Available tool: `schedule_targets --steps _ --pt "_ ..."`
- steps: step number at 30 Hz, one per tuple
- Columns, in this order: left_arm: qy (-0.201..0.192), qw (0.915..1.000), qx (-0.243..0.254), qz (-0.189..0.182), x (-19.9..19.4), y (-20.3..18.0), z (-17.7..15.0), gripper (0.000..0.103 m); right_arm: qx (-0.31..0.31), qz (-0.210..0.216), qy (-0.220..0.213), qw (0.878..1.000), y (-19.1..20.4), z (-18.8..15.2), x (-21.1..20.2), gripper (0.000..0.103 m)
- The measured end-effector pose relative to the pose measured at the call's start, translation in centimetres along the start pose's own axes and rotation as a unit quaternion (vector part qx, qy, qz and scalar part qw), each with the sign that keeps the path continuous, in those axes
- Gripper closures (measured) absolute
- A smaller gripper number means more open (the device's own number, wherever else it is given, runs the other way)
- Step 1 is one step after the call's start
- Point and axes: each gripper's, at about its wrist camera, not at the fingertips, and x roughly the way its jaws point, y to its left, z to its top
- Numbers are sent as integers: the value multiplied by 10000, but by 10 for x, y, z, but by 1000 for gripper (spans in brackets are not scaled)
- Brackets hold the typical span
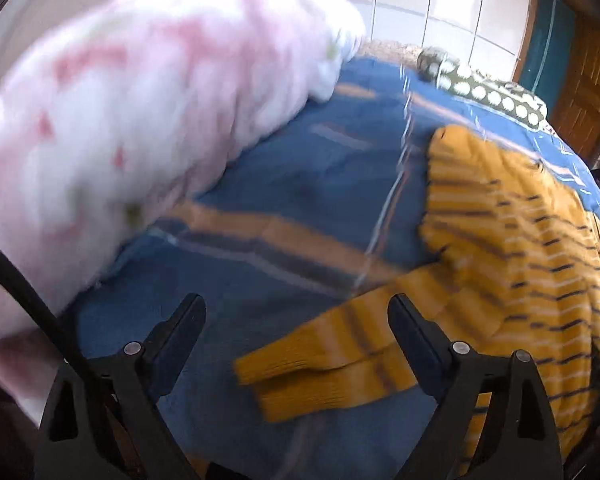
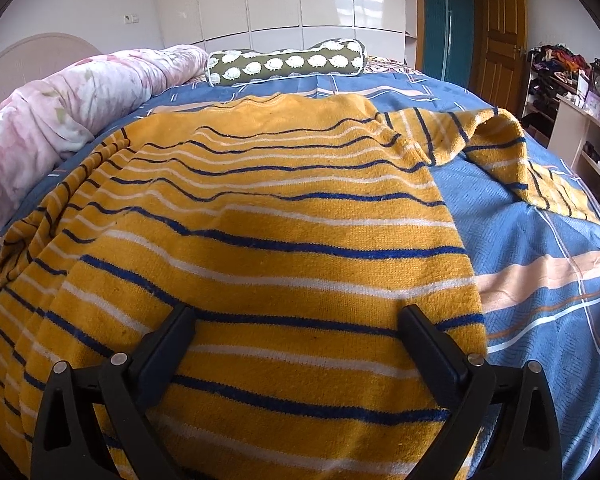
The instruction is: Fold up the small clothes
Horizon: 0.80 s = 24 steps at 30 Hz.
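A yellow knit sweater (image 2: pixel 268 216) with blue and white stripes lies spread on the blue bedsheet (image 2: pixel 532 280). In the right wrist view my right gripper (image 2: pixel 296 316) is open and empty, its fingers wide apart just above the sweater's lower body. One sleeve (image 2: pixel 500 140) lies rumpled out to the right. In the blurred left wrist view my left gripper (image 1: pixel 296 304) is open and empty above the sheet (image 1: pixel 300 184), with the other sleeve's cuff (image 1: pixel 324 368) lying between its fingers. The sweater's body (image 1: pixel 512 248) lies to the right.
A rolled pink floral quilt (image 1: pixel 140 128) runs along the bed's left side, also seen in the right wrist view (image 2: pixel 72 112). A green spotted bolster pillow (image 2: pixel 288 62) lies at the far end. White wardrobes, a wooden door (image 2: pixel 500 28) and cluttered shelves (image 2: pixel 572 92) stand beyond.
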Motion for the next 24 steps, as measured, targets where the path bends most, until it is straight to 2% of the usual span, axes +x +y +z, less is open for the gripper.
schedule_targets --steps 3,4,5,6,7,10,13,16,19,22,24 --pt "237 9971 -72 -726 19 7 -9 12 -25 -45 11 10000 1 0 1 0" --pt "295 9948 -66 -972 25 5 -11 21 -34 -60 14 10000 2 0 1 0" --pt "371 9945 -7 -979 29 2 -11 54 -39 -67 13 10000 2 0 1 0" --pt "537 9955 154 -761 35 -3 -11 76 -44 -76 13 10000 2 1 2 0" --pt "630 9958 264 -611 38 -6 -11 88 -49 -84 17 10000 2 1 2 0" --pt "454 9979 244 -389 12 -5 -2 92 -75 -116 22 9999 4 1 2 0" --pt "-56 9998 166 -83 -35 7 24 92 -97 -143 18 9998 4 1 3 0" --pt "-751 9951 -82 635 -92 31 60 92 -86 -126 11 9999 4 1 3 0" --pt "-1035 9893 -271 991 -121 43 86 92 -72 -103 -10 9999 4 1 4 0" --pt "-1114 9890 -257 937 -133 34 101 92 -46 -67 -33 10000 2 0 3 0" --pt "-1038 9922 -129 677 -134 11 106 92 -29 -37 -39 10000 2 0 2 0"
